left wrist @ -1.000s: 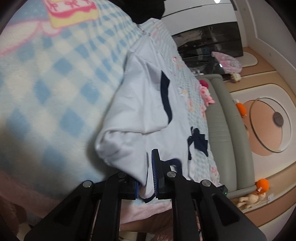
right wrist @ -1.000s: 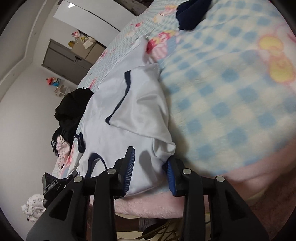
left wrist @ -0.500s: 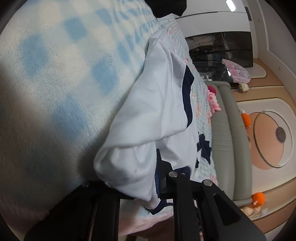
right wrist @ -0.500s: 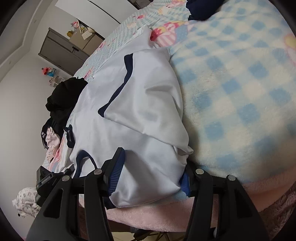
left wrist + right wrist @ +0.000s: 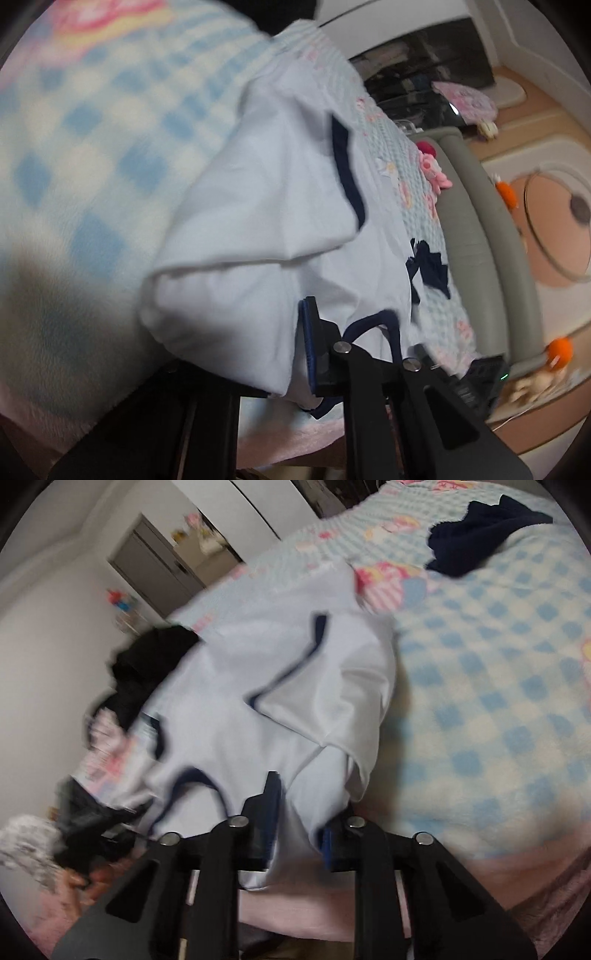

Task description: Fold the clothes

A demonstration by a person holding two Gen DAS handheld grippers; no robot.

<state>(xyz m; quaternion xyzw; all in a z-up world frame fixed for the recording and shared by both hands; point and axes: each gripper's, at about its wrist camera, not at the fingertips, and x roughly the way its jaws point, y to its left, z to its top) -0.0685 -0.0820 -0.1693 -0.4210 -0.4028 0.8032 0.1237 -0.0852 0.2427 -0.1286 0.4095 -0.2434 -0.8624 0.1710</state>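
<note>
White shirt (image 5: 258, 229) lengthwise away along the bed (image 5: 74, 155), near hem pinched in left tool (image 5: 291, 354) and closing right tool (image 5: 299, 830).

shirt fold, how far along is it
Done: one navy-trimmed sleeve is folded in over the white shirt on the blanket. In hand: left gripper pinches the near edge; right gripper is closing on it. Left: folding the body over.
</note>
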